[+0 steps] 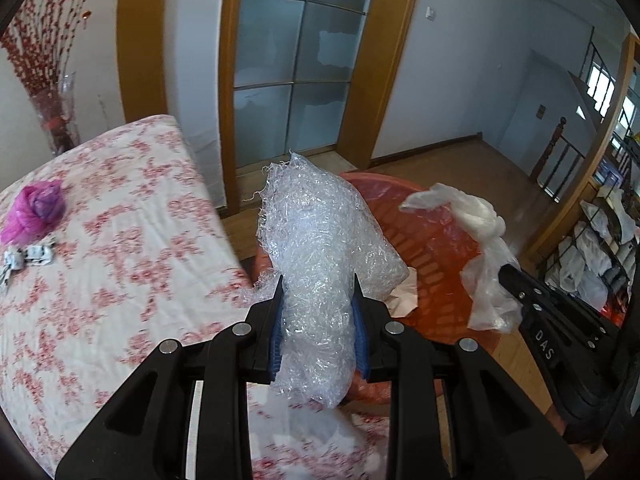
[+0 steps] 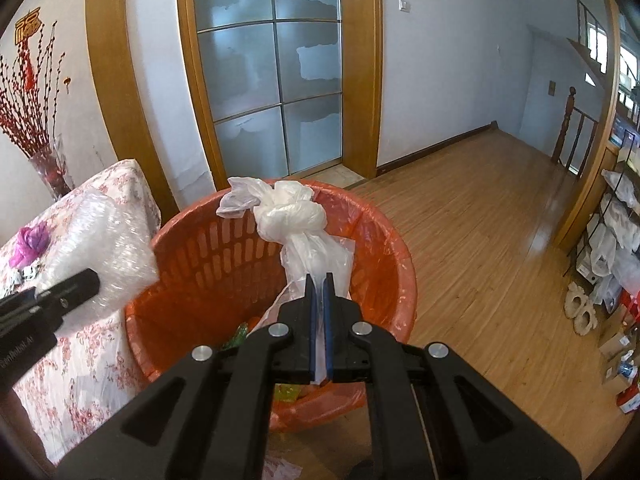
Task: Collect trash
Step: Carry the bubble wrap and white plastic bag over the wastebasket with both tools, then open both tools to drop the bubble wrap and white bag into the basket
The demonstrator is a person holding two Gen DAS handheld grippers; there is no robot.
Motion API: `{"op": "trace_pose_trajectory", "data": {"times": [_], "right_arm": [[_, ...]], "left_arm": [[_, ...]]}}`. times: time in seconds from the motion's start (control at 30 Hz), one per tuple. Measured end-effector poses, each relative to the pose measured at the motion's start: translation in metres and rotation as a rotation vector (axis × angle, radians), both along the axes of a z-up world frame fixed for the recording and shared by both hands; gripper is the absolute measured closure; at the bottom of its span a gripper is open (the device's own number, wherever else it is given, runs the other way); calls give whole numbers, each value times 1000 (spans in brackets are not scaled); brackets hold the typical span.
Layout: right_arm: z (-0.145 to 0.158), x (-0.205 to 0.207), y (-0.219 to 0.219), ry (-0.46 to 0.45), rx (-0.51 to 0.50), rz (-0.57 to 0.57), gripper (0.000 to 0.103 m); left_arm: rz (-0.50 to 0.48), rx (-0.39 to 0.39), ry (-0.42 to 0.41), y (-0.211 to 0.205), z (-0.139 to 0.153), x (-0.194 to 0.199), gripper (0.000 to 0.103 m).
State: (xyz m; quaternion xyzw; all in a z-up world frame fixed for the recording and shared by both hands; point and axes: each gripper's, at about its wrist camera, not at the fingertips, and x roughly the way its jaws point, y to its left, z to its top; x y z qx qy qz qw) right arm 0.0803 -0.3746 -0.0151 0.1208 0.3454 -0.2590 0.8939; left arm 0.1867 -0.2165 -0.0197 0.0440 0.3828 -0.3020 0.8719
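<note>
Left gripper (image 1: 318,280) is clamped on a wad of bubble wrap (image 1: 320,240), both blue pads pressing its sides; the wad sticks out ahead of and past the fingertips. Just beyond it sits the orange basket (image 1: 440,248), lined with a red bag. The floral tablecloth (image 1: 100,280) spreads to that gripper's left, with a pink plastic bag (image 1: 38,208) and a small crumpled wrapper (image 1: 36,256) lying far off to the left on it.

Right gripper (image 2: 319,280) is pinched tight on a knotted white plastic bag (image 2: 292,216), thin film caught between the pads. The knot hangs ahead of the fingertips, over the basket's open mouth. Bits of trash (image 2: 240,334) lie in the basket below the right gripper.
</note>
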Motion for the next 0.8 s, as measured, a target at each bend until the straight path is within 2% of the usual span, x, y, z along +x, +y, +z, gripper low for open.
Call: {"op": "trace_pose_trajectory", "data": {"times": [0.67, 0.73, 0.8], "right_arm": [[-6, 6, -24, -29, 58, 0, 98], [-7, 7, -26, -33, 66, 5, 95], [-8, 8, -28, -44, 80, 7, 93]], "left_arm": [[-62, -4, 55, -28, -18, 8, 75], [-65, -6, 67, -29, -19, 10, 75], [-65, -6, 74, -30, -21, 10, 67]]}}
